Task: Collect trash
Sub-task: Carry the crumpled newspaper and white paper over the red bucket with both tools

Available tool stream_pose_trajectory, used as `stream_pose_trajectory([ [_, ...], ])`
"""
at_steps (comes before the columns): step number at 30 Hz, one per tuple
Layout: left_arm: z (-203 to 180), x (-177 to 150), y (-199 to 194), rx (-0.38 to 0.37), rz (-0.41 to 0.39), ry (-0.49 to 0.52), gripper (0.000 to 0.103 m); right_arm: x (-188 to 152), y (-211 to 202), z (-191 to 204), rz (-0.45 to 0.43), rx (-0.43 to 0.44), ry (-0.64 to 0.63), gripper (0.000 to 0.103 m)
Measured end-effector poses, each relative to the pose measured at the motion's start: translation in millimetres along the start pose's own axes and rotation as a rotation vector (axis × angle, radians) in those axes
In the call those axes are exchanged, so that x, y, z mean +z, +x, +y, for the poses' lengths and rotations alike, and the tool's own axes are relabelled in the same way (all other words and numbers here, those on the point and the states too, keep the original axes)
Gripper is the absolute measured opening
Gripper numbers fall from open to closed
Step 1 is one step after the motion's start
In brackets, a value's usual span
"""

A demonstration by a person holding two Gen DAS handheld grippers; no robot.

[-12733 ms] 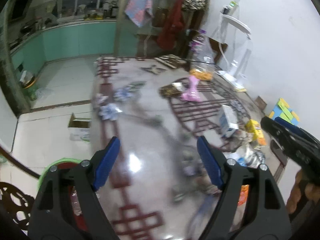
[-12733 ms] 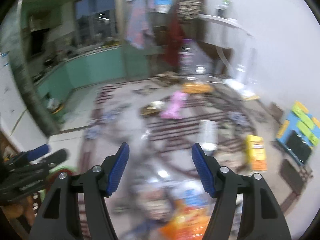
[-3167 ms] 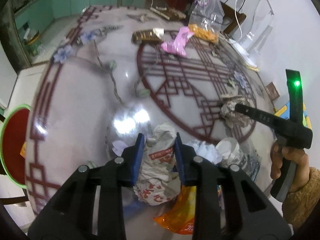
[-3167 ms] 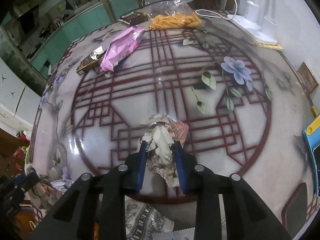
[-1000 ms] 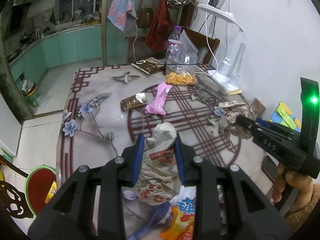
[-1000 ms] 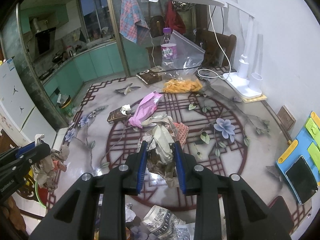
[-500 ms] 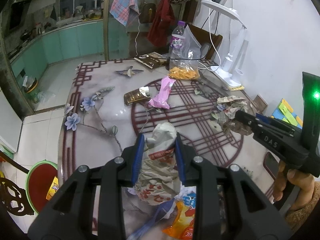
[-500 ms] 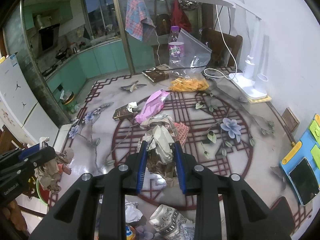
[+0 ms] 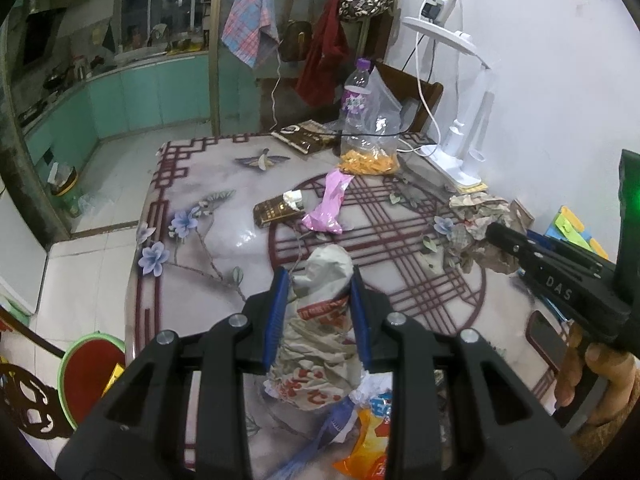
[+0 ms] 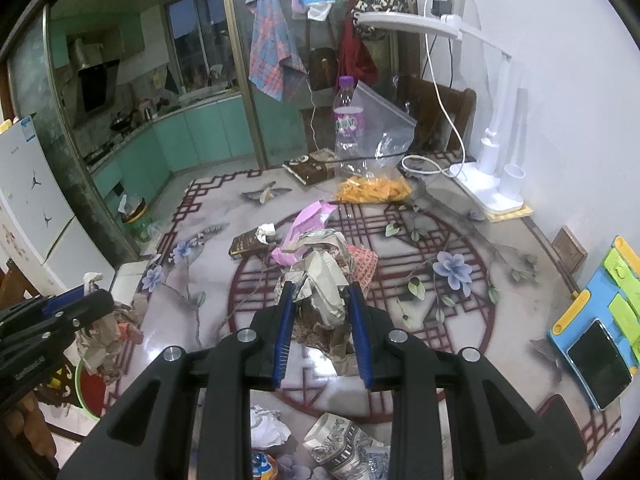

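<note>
Right wrist view alone shows a phone [image 10: 599,363]; both hand-held grippers [image 9: 319,312] [image 10: 322,322] clamp crumpled wrappers [image 9: 320,332] [image 10: 320,280].

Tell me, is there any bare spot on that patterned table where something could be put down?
Yes. The left side of the table, by the painted blue flowers, is bare, and so is the round red lattice between the pink wrapper and the phone. The far end is crowded: bottle, snack bag, lamp base. Wrappers crowd the near edge.
</note>
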State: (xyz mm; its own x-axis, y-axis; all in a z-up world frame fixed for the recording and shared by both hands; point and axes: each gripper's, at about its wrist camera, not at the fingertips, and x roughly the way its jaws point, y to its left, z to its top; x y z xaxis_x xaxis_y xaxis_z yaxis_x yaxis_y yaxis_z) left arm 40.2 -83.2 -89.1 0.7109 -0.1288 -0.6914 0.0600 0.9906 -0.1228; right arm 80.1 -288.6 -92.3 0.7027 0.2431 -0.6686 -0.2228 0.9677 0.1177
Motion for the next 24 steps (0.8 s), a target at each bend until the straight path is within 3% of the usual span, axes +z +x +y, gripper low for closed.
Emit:
stream_pose_trajectory([
  [11, 19.5, 15.8, -20.6, -0.067, -0.063, 0.069, 0.029, 0.3, -25.9, 37.9, -0.065, -0.041, 0.038, 0.026],
  [24, 97.1, 10.3, -38.0, -0.153, -0.054, 0.098, 0.029, -15.5, -34.4, 126.7, -0.06, -0.104, 0.065, 0.026],
])
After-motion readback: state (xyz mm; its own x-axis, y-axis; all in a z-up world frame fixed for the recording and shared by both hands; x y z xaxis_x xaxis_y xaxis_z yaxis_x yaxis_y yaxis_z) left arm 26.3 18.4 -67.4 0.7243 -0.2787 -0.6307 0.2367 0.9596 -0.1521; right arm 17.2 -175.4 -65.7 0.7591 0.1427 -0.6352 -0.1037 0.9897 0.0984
